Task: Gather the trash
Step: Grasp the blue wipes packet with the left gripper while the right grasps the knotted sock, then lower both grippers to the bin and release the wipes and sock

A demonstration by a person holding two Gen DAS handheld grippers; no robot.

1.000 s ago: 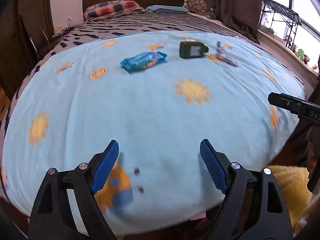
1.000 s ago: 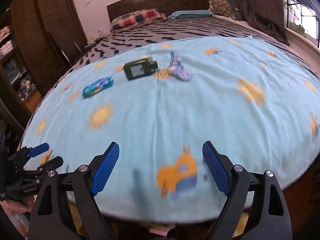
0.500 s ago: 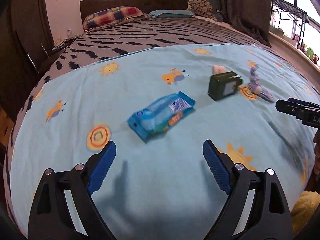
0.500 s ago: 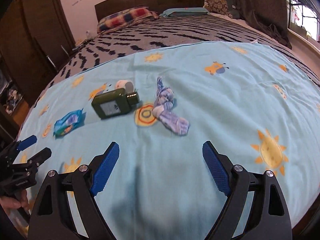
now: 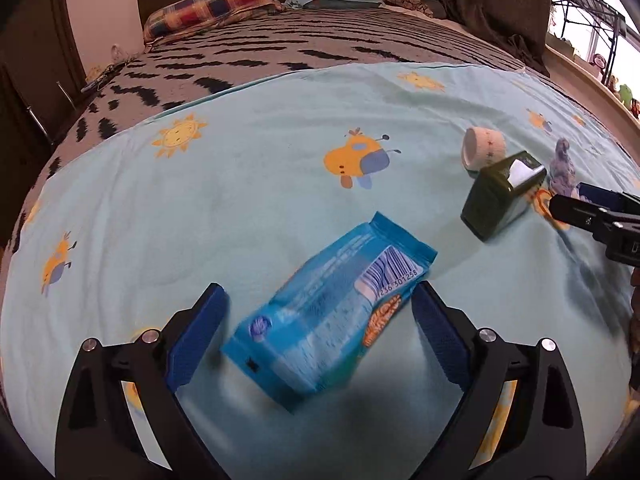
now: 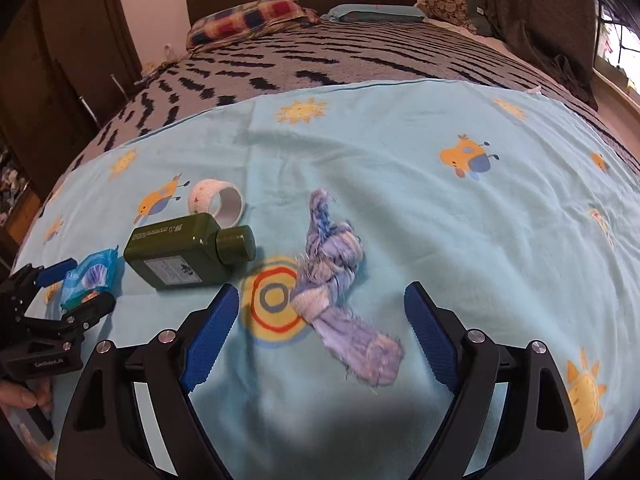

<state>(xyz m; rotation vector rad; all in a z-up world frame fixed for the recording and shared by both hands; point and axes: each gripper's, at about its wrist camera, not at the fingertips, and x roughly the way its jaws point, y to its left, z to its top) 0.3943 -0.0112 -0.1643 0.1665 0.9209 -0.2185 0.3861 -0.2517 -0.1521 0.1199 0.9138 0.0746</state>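
On the bed's blue sheet [image 5: 248, 184], the wrapper [image 5: 328, 320] lies between the left gripper [image 5: 320, 332] fingers — spread, just widened, not touching — its length diagonal across the gap; the right gripper [image 6: 322, 332], likewise released, has just been narrowing around the rag [image 6: 340, 288].

Left tool [image 5: 320, 328] has just been opening, straddling the blue wrapper [image 5: 328, 320] untouched; green bottle [image 5: 500, 200] lies beyond.
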